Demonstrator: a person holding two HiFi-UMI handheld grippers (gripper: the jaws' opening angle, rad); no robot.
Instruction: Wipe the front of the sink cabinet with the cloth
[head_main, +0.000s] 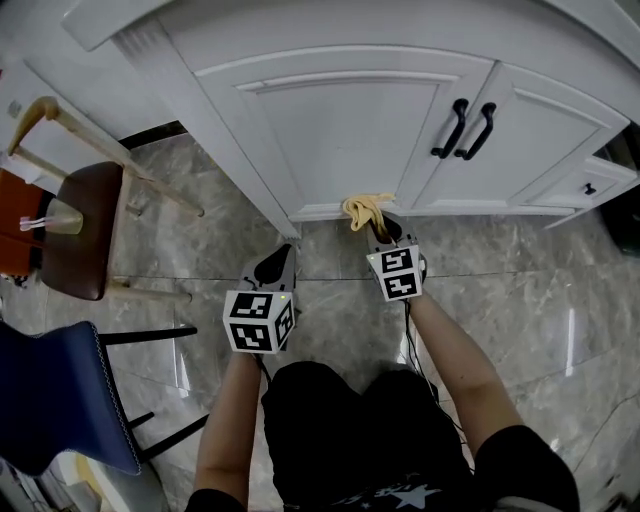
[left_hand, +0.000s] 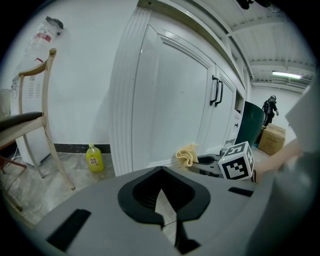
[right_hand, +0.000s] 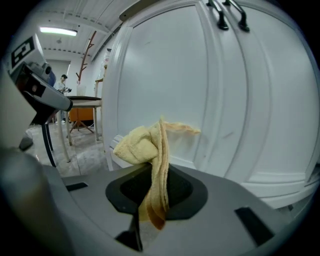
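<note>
The white sink cabinet (head_main: 350, 130) has two panelled doors with black handles (head_main: 463, 130). My right gripper (head_main: 378, 232) is shut on a yellow cloth (head_main: 364, 210), which touches the bottom edge of the left door. In the right gripper view the cloth (right_hand: 150, 150) bunches between the jaws, its tip against the door (right_hand: 210, 100). My left gripper (head_main: 277, 262) hovers over the floor, short of the cabinet's left corner, shut with nothing in it. The left gripper view looks along the cabinet front (left_hand: 170, 105) and shows the cloth (left_hand: 187, 155) and the right gripper's marker cube (left_hand: 236, 161).
A wooden chair (head_main: 85, 215) with a brown seat stands to the left, a blue chair (head_main: 55, 395) nearer. A yellow bottle (left_hand: 94, 158) stands on the floor by the wall left of the cabinet. A small drawer with a knob (head_main: 590, 188) is right of the doors. Grey marble floor (head_main: 520, 300).
</note>
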